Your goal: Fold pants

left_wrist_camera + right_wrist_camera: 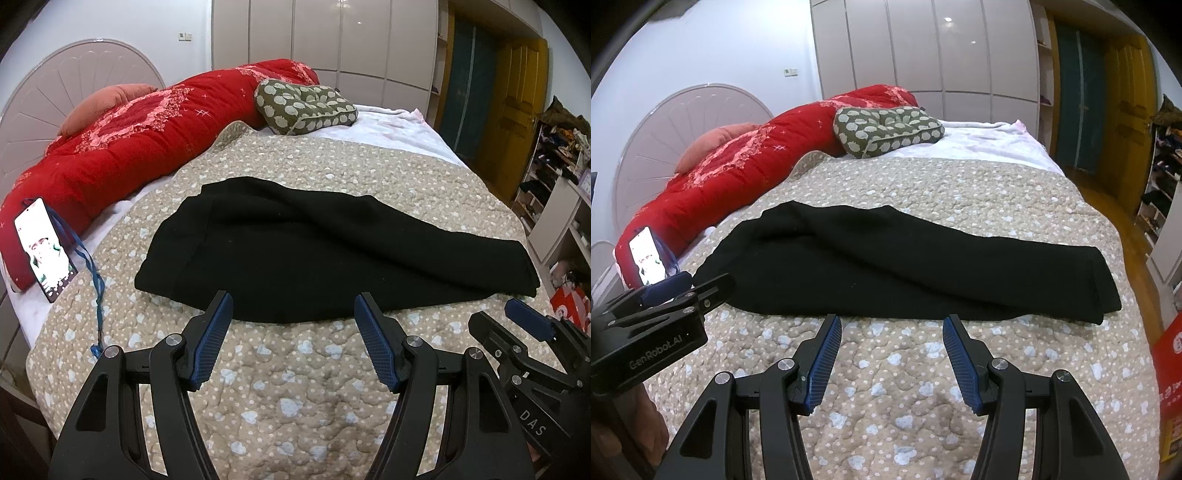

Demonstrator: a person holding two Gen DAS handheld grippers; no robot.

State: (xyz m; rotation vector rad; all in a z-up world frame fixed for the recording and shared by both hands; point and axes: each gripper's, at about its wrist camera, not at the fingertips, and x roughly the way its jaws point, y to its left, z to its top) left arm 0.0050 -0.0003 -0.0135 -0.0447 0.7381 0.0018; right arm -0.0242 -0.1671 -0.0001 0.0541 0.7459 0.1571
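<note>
We hold both claws, left (293,306) and right (892,328), wide open, empty, just short of folded black knit pants (314,254); housings read "DAS", "GenRobot.AI".

1. We see even, soft indoor light in both views, with no hard shadows on the quilt (295,387).
2. Ceiling lights glare as small spots on the glossy wardrobe (923,48).
3. The phone (44,251) screen is blown out white.
4. The pants (314,251) read as near-featureless black.
5. Fisheye bending curves the edges; corners vignette dark.
6. Focus is sharp throughout.
</note>
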